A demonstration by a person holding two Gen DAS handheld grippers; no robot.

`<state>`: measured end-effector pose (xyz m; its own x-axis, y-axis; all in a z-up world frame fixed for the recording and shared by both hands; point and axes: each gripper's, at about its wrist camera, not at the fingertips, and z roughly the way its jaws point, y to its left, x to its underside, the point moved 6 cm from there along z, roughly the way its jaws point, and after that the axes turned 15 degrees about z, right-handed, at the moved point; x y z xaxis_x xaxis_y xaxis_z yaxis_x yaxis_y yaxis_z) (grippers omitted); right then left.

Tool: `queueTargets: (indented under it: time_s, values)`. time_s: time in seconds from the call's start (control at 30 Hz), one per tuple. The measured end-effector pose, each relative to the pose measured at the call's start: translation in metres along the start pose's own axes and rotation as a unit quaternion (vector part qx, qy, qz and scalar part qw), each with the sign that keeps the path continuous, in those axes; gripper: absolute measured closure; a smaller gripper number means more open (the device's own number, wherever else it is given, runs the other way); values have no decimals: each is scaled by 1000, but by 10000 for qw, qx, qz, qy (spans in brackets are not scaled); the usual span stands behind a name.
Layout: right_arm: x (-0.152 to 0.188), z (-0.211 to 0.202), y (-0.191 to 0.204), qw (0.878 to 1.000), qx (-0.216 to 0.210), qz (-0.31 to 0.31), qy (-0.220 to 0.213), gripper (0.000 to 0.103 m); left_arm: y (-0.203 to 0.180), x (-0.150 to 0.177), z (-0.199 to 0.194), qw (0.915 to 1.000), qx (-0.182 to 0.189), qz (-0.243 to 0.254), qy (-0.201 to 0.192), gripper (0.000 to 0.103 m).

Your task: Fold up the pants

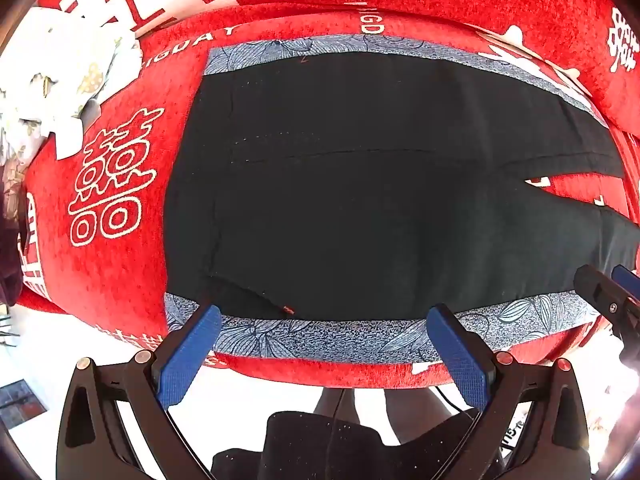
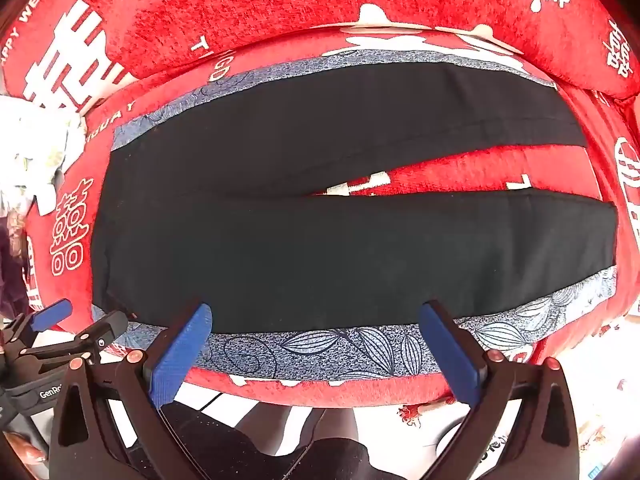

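Black pants (image 1: 360, 184) lie flat on a blue-grey leaf-patterned cloth (image 1: 320, 338) on a red sofa seat. The waist is at the left, the two legs run right with a red gap between them (image 2: 460, 168). The pants fill the right wrist view (image 2: 340, 248). My left gripper (image 1: 324, 320) is open and empty, just off the near edge of the pants by the waist. My right gripper (image 2: 316, 316) is open and empty at the near edge of the near leg. Each gripper shows in the other's view: the right one (image 1: 612, 296), the left one (image 2: 76, 328).
The red sofa cover (image 1: 112, 248) carries white characters, and its backrest (image 2: 280, 4) rises behind the pants. A white floral bundle (image 1: 52, 80) lies at the far left of the seat. The sofa's front edge (image 2: 320, 392) drops to a white floor with my legs below.
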<state>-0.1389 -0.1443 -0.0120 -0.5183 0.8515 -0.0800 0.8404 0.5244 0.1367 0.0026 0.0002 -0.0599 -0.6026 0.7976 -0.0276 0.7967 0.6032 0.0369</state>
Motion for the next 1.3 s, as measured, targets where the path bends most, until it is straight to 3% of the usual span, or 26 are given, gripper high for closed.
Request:
queueTargets:
  time_s: [0.93, 1.3]
  values:
    - [4, 11, 3, 9996, 214, -23, 190, 0, -1, 3, 9, 9998, -173, 59, -11, 0]
    - [4, 15, 2, 9995, 299, -88, 21, 0, 4, 2, 11, 9996, -276, 65, 56, 0]
